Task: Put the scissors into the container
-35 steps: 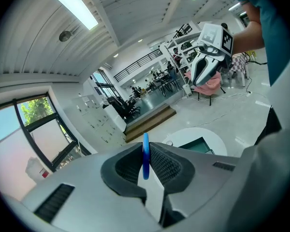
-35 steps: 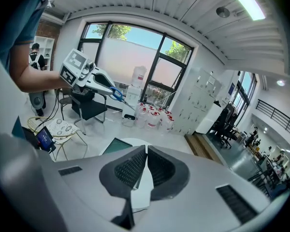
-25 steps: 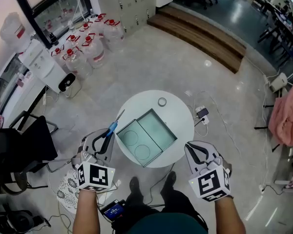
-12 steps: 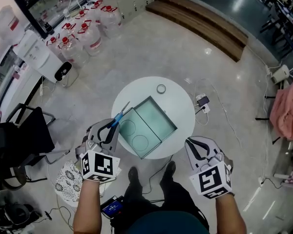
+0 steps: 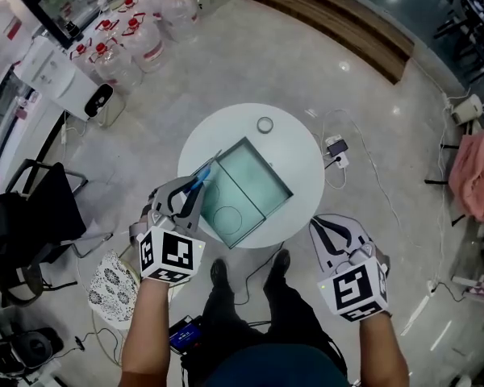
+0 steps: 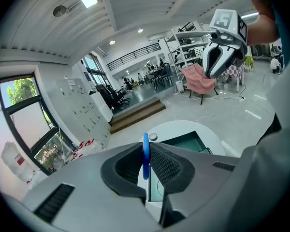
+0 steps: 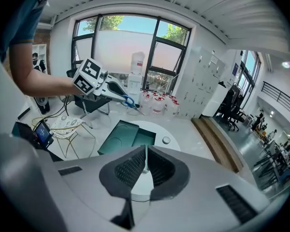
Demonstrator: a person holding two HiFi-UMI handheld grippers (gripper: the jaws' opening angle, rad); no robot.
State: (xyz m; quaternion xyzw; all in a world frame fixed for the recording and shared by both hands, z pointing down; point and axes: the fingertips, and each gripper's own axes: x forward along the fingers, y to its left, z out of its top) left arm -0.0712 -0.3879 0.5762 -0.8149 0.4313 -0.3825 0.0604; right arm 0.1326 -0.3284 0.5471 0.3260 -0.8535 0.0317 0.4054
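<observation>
A pair of scissors with blue handles (image 5: pixel 199 181) is gripped by the handle in my left gripper (image 5: pixel 184 196). Its blades point up and away over the left corner of the teal container (image 5: pixel 268 166). The container stands open on the round white table (image 5: pixel 302 151), split into two compartments. In the left gripper view the blue handle (image 6: pixel 145 154) sits edge-on between the pads, with the container (image 6: pixel 186 143) beyond. My right gripper (image 5: pixel 327 229) hovers off the table's near right edge, shut and empty. The right gripper view shows the container (image 7: pixel 128 137) and the scissors (image 7: pixel 129 101).
A small round object (image 5: pixel 264 124) lies near the table's far edge. Water jugs (image 5: pixel 137 35) stand at the back left, and a black chair (image 5: pixel 32 216) and a white patterned stool (image 5: pixel 111 285) at the left. Cables and a plug strip (image 5: pixel 336 147) lie on the floor to the right.
Both grippers have sunk toward the table. The left one carried the scissors from beside the table to over the container's left corner. Neither gripper's jaws changed.
</observation>
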